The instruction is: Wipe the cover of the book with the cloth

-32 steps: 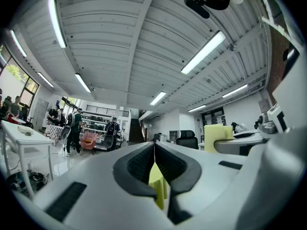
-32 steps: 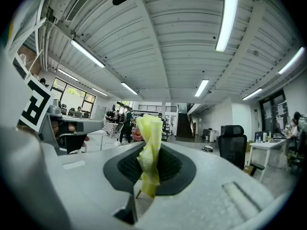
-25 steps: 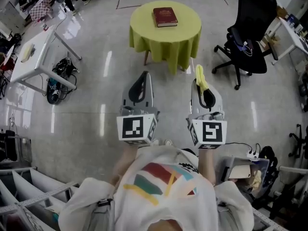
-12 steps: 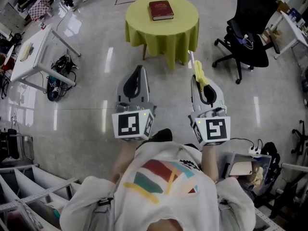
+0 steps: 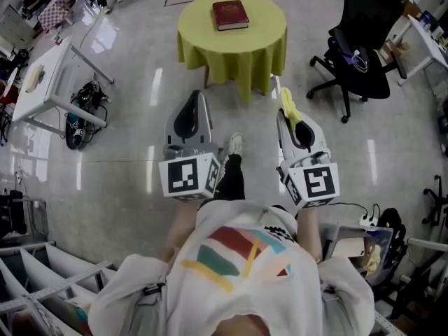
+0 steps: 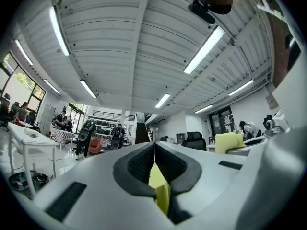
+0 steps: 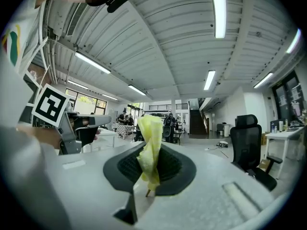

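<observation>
Round table (image 5: 231,44) with a yellow-green cover is seen at the top of the head view, and the dark red book (image 5: 230,15) is laid flat on it, near the far side, closed. Black office chair (image 5: 360,40) is placed to the right of the table, apart from it. White table (image 5: 43,82) is seen at the left, with a dark bundle of gear (image 5: 80,114) on the floor under it. A white desk edge (image 5: 423,47) is noted at far right. Glossy grey floor (image 5: 140,180) lies between the grippers and the round table. The person's shoe (image 5: 236,144) is seen between the two grippers, on the floor. Left gripper (image 5: 197,98) is held low and well short of the table; in the left gripper view its jaws (image 6: 154,147) are pressed together and nothing is pinched, only a yellow-green sliver is seen through the slit below the pads, source not determinable. Right gripper (image 5: 281,112) is held alongside, level with the left; the yellow cloth (image 5: 289,107) is pinched between its pads (image 7: 168,164), a crumpled strip sticking up past the tips (image 7: 149,138). The cloth is well apart from the book. Counted: one book, one cloth, one round table, one office chair, one white table, two grippers, one marker cube on each.
</observation>
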### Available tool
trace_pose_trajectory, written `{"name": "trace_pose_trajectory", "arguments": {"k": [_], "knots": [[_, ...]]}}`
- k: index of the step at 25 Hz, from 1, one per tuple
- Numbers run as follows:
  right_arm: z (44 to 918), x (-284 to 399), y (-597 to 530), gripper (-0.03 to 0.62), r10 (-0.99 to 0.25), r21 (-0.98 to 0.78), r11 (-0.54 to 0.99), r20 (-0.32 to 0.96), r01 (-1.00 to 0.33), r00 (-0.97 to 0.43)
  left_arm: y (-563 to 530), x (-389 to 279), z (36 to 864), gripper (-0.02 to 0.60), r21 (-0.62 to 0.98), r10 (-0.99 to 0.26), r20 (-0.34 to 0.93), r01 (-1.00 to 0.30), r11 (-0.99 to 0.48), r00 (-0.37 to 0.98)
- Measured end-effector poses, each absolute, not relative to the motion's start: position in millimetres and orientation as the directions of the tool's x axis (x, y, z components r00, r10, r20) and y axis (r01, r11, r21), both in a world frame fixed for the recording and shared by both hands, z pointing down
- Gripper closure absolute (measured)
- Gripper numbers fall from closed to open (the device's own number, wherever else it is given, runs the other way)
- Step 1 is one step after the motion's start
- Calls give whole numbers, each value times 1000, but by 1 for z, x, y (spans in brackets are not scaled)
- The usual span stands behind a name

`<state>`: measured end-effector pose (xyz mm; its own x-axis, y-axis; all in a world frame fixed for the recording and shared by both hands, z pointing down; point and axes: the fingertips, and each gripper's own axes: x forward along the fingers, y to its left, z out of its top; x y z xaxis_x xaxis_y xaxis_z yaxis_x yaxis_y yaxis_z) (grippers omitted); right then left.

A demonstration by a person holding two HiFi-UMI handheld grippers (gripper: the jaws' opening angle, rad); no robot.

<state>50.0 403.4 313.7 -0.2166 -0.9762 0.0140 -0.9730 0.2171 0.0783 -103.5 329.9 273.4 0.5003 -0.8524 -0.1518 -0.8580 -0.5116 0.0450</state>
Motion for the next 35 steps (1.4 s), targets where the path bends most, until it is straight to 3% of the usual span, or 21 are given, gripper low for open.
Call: {"name": "trace_pose_trajectory", "arguments": {"k": [11,20,28,35], "knots": [[313,95,286,565,-983,166,177,-8,-970,-181,202,-52,297,566,80,-824,-136,-823,-562,550],[309,129,111,565,-978,145,202,74,-969,-193,31,-1,285,565,80,-813,-104,-810,-581,573],[310,154,-29,565,-970,170,227,123,-959,-208,-108,19,281,565,113,-837,-91,-829,-547,540],[316,176,-82,565,-964,129,248,133,-960,-231,-159,35,289,565,112,-865,-47,-858,-502,500]]}}
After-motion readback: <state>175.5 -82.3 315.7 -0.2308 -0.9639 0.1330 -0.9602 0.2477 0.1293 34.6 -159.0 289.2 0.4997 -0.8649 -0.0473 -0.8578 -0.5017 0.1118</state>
